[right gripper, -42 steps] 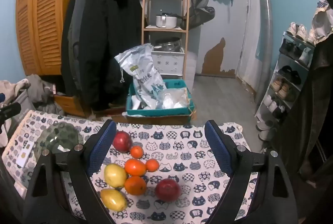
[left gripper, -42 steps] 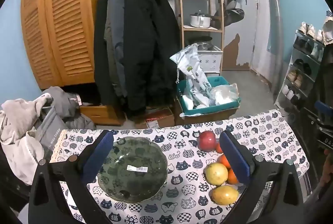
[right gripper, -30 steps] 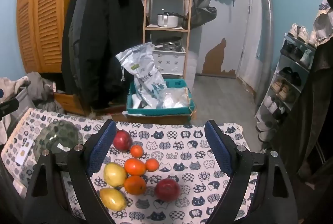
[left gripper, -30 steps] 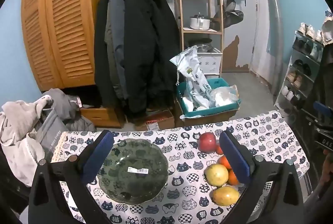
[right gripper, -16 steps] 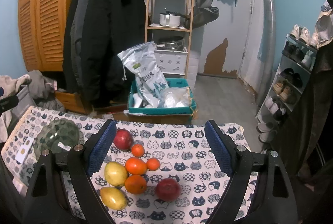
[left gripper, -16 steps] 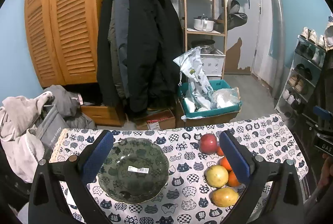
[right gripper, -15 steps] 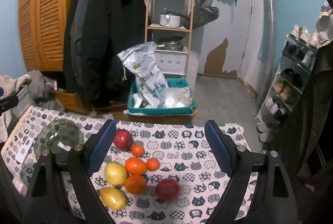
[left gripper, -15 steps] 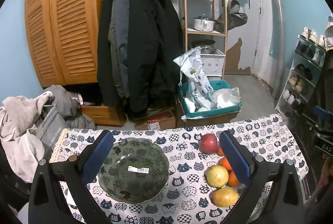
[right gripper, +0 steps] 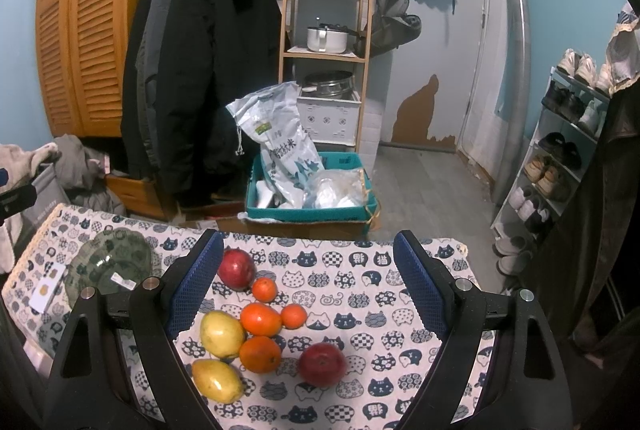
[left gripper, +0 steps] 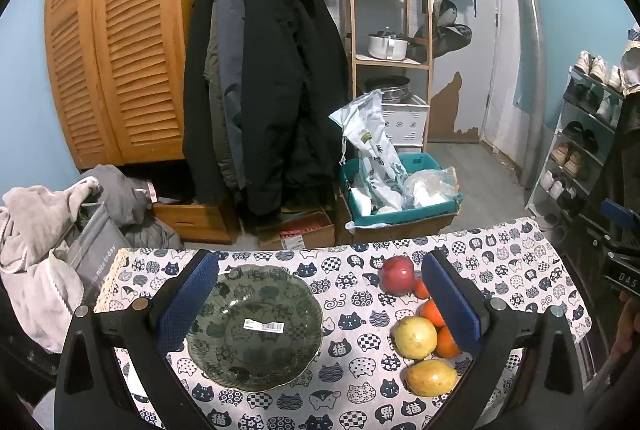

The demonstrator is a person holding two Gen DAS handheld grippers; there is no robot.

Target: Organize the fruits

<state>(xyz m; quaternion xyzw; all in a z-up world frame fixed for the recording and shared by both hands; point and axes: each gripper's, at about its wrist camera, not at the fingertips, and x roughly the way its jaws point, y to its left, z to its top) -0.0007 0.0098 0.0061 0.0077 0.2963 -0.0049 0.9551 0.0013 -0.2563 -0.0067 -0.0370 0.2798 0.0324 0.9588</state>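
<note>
- The table [right gripper: 400,314], under a cat-print cloth, carries everything; nothing has been sorted yet.
- The green glass bowl [left gripper: 256,326] sits empty at the table's left end, framed between the left gripper's fingers; in the right wrist view it lies far off at 9 o'clock [right gripper: 110,264].
- The left gripper [left gripper: 316,304] hangs above the bowl, spread wide and holding nothing.
- The right gripper [right gripper: 308,290] hangs above the fruit cluster, likewise spread and empty.
- The near red apple [right gripper: 322,364] lies at 6 o'clock from the right gripper's centre, apart from the rest; the far red apple [right gripper: 237,269] sits at 10 o'clock beside the left finger.
- The yellow fruits [right gripper: 222,334], one round and one oval with its long axis running 10 to 4 o'clock, lie at 7 o'clock.
- The oranges [right gripper: 261,319], two larger and two small, cluster between them, touching.
- Judgement: the right gripper is the nearer to the fruit, which lies at 3 o'clock from the left one; each piece must travel toward 9 o'clock to reach the bowl.
</note>
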